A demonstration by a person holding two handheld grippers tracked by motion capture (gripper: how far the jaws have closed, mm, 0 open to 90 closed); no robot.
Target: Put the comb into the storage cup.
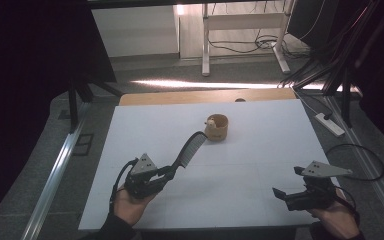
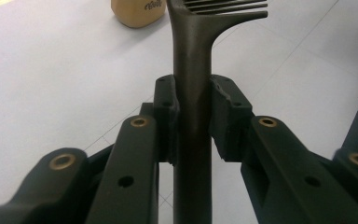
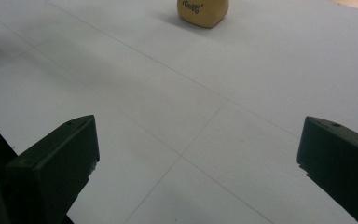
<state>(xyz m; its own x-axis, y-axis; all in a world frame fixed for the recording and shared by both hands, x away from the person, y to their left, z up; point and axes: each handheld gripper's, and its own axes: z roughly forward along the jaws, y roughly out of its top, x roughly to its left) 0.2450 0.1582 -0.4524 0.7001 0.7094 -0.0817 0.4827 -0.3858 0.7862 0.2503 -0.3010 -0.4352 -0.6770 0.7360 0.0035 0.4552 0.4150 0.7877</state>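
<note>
We have the left gripper (image 1: 172, 171) over the near left part of the white worktop (image 1: 260, 150), its jaws pinching the handle of a dark comb (image 1: 190, 148). In the left gripper view the grip is plain: the comb (image 2: 193, 93) runs straight up between the two pads, both pressed flat against the handle, and the teeth fan out to the right at the top edge. From the high view the comb slants up and away from the gripper, its toothed end reaching toward a small tan wooden cup (image 1: 216, 127) that stands upright near the middle of the far half of the worktop; the comb's tip is just beside the cup, and we cannot tell whether they touch. Something small and pale sits at the cup's rim, too small for us to make out. Over on the near right, the right gripper (image 1: 281, 195) is held low above the worktop with its jaws spread wide and nothing between them. In the right gripper view the cup (image 3: 203, 11) stands far ahead, well apart from those open jaws.
</note>
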